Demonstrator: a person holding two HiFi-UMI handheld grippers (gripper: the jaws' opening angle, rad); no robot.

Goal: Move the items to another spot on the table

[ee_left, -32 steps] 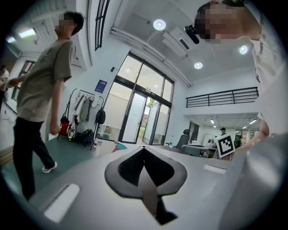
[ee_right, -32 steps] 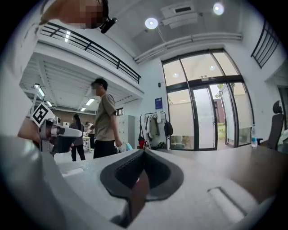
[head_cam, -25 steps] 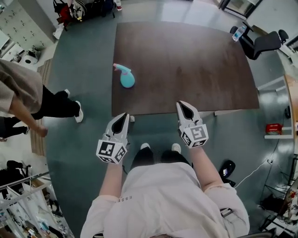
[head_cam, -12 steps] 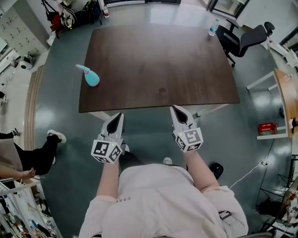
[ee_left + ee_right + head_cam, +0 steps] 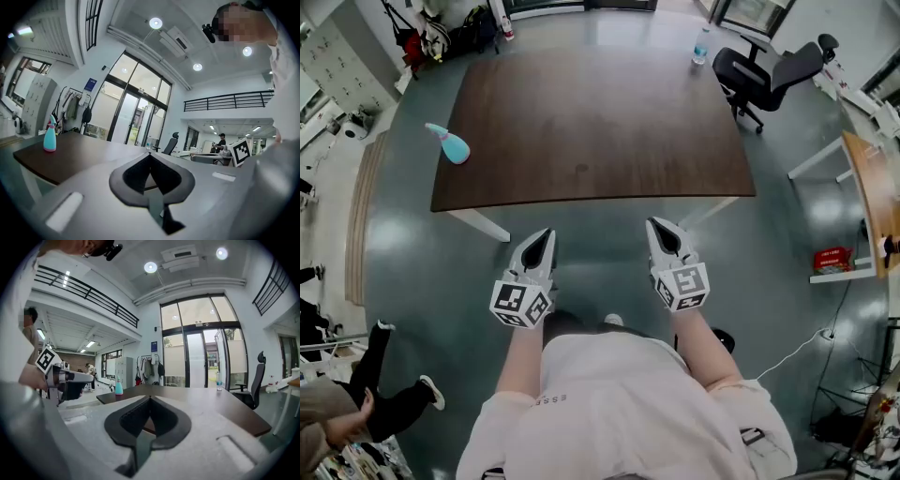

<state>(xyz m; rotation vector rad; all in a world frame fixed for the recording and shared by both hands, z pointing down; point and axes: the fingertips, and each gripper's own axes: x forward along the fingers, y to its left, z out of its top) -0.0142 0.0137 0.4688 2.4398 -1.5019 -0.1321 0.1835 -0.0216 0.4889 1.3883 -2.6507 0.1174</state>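
In the head view I hold the left gripper (image 5: 545, 234) and the right gripper (image 5: 657, 226) side by side above the grey floor, just in front of the near edge of the brown table (image 5: 600, 112). Neither of them reaches over the table top. The turquoise spray bottle (image 5: 450, 144) stands at the far left edge of the table, near its front left corner and well apart from both grippers. A black office chair (image 5: 761, 71) is beyond the right side of the table, and a clear water bottle (image 5: 701, 46) is near the far right corner.

In the left gripper view the two jaws are pressed together at the tip and there is nothing between them. The spray bottle stands upright on the table, far to the left of the jaws.

In the right gripper view the jaws are also fully closed and empty. Here the spray bottle shows small at the table's left end, behind the closed tips. The left gripper is at the left border of this picture.
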